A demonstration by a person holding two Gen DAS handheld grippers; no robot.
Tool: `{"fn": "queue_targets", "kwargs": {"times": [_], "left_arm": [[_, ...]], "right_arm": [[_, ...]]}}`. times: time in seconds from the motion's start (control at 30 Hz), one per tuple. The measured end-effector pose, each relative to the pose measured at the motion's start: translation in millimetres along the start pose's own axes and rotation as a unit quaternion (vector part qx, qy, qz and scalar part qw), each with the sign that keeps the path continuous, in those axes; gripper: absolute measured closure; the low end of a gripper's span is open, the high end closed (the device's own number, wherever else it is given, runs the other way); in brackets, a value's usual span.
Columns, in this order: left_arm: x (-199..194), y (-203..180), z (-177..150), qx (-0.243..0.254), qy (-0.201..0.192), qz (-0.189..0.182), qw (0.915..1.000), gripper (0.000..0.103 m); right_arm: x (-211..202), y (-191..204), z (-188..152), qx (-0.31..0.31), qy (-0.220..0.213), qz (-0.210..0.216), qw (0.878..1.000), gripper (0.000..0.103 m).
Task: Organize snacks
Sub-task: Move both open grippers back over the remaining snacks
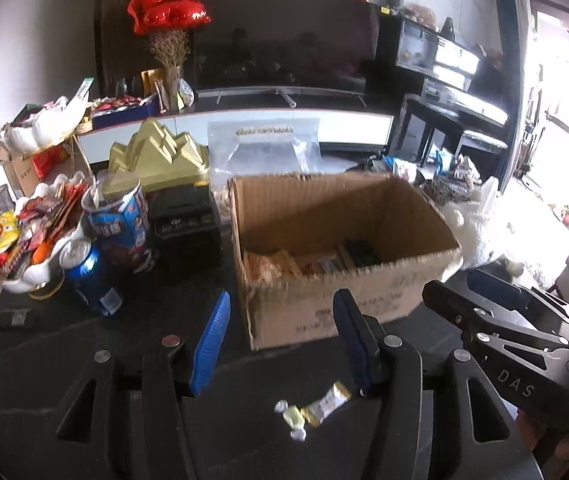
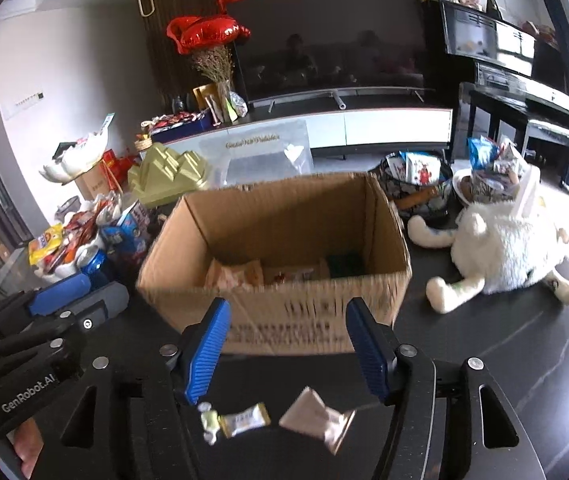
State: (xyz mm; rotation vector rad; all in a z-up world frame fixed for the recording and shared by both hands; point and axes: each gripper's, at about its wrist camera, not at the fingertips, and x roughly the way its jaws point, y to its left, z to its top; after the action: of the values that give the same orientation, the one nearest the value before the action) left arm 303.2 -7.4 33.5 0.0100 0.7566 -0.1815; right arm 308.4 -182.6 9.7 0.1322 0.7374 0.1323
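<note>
An open cardboard box [image 1: 336, 308] [image 2: 284, 320] stands on the dark table with several snack packets lying in its bottom [image 1: 284, 266]. My left gripper [image 1: 284, 336] is open and empty, just in front of the box. A small gold-and-white wrapped candy [image 1: 316, 408] [image 2: 236, 422] lies on the table below it. My right gripper [image 2: 288, 344] is open and empty, also facing the box front. A pink-beige triangular packet [image 2: 316, 420] lies beside the candy under the right gripper. Each gripper shows at the edge of the other's view.
At the left, a white bowl heaped with snacks [image 1: 36, 232], a blue can [image 1: 88, 276], a blue snack carton [image 1: 120, 220] and a gold box [image 1: 160, 156]. A white plush toy [image 2: 500, 248] and snack bowls [image 2: 416, 184] lie right of the box.
</note>
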Motion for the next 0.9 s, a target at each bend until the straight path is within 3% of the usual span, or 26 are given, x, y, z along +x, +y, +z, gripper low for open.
{"fn": "queue_targets", "kwargs": {"times": [0.33,0.53,0.7,0.9], "left_arm": [[1,-7,-48,-0.017,0.027,-0.001,0.9995,0.049],[7,-5,-69,-0.039,0.036,0.001,0.9986,0.050],[14,-8,-87,-0.025,0.031,0.023,0.9989,0.050],[25,-13,-113,-0.013,0.035,0.020,0.9991,0.050]], "right_arm": [[-7,-7,-42,-0.008,0.016,0.004,1.000,0.040],[-6,-8,-60,-0.019,0.012,-0.002,1.000,0.034],[6,-12,-79,-0.023,0.022,0.004,0.999,0.034],[16,-26,-105,0.010,0.027,0.015,0.999,0.034]]}}
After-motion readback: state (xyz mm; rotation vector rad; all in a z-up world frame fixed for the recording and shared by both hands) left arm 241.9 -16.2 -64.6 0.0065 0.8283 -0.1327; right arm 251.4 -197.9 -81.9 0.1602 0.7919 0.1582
